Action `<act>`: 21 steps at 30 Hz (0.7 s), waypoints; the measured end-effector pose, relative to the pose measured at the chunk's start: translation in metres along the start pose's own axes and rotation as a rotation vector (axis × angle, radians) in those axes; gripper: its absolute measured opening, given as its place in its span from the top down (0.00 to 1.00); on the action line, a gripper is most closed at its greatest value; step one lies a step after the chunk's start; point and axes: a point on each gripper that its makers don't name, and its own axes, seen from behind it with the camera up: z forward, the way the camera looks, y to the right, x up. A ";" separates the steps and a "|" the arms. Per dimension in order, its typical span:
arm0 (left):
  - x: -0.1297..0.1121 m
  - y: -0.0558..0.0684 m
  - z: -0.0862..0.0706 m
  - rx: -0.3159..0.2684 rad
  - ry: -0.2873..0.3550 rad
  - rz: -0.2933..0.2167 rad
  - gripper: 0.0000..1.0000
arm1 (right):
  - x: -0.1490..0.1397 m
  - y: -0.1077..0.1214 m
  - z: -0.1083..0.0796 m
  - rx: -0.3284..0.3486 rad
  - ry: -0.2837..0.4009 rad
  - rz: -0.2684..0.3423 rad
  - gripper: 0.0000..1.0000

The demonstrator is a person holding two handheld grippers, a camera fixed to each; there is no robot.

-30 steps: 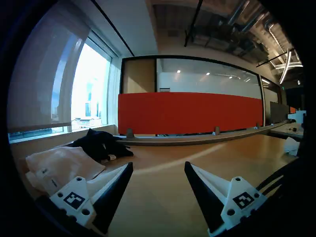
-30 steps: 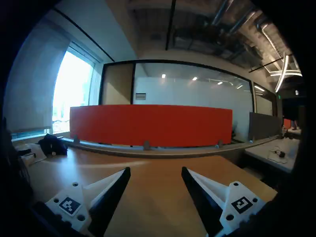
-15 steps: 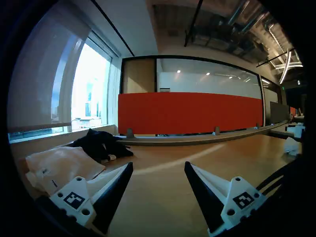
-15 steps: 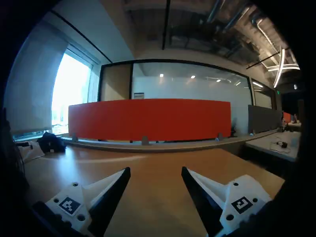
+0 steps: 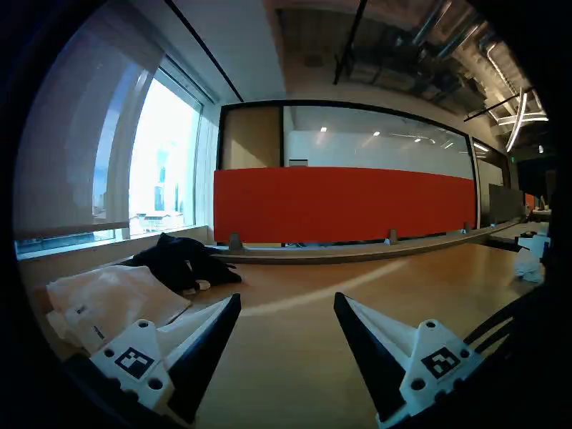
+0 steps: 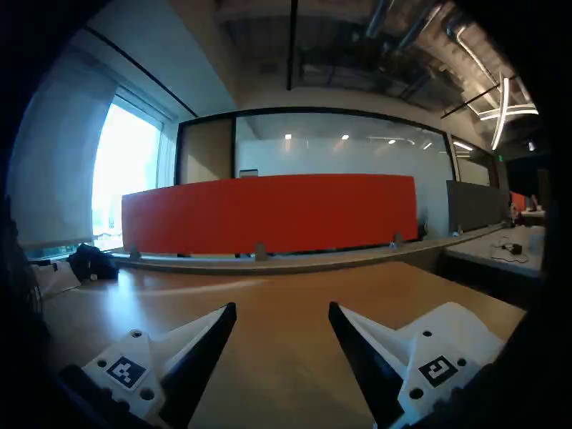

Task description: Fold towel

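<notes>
Towel (image 5: 107, 300) lies at the near left of the table (image 5: 300, 365), with a black cloth (image 5: 182, 261) touching its far side. The left gripper (image 5: 286, 296) and right gripper (image 6: 282, 305) both have their fingers apart, holding nothing.

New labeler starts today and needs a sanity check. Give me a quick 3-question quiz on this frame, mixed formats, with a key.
1. True or false: the left gripper is shut on the cream towel.
2. In the left gripper view, what lies next to the towel, on the window side of the table?
A) a black garment
B) a laptop
C) a stack of plates
3. Fill in: the divider along the table's far edge is ____ in colour.

Key:
1. False. Its jaws stand open, apart from the towel.
2. A.
3. Red.
</notes>
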 end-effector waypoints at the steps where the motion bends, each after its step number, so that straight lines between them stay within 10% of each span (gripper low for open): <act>1: 0.000 0.000 0.000 0.000 0.000 0.000 0.03 | 0.000 0.000 0.000 0.000 0.000 0.000 0.00; 21: 0.000 -0.001 0.000 0.000 0.000 0.000 0.03 | -0.003 -0.008 0.000 0.010 0.005 -0.049 0.00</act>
